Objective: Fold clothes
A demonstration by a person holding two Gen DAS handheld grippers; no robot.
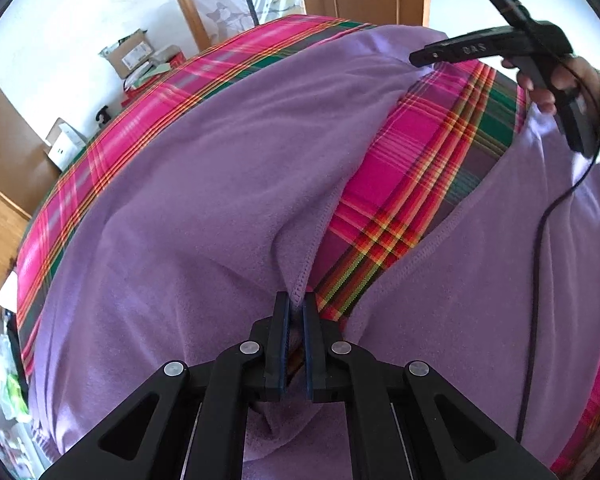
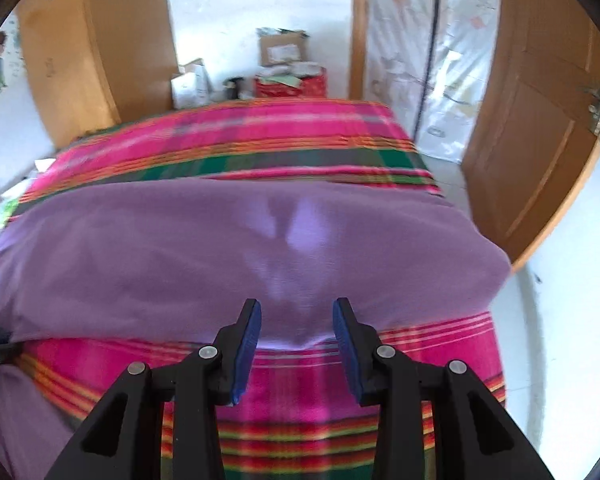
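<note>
We grip one hem of the purple garment, and the second grip is not yet made.

In the left wrist view, our left gripper (image 1: 296, 312) has its jaws clamped on the stitched hem of the purple garment (image 1: 204, 184), which lies spread on the plaid bedcover (image 1: 412, 168). In the right wrist view, our right gripper (image 2: 296, 320) holds its jaws apart over the garment's near edge, holding nothing; we judge it must close on that edge next. Behind the bed stand cardboard boxes (image 2: 282, 50) and a wooden door (image 2: 540, 128).
</note>
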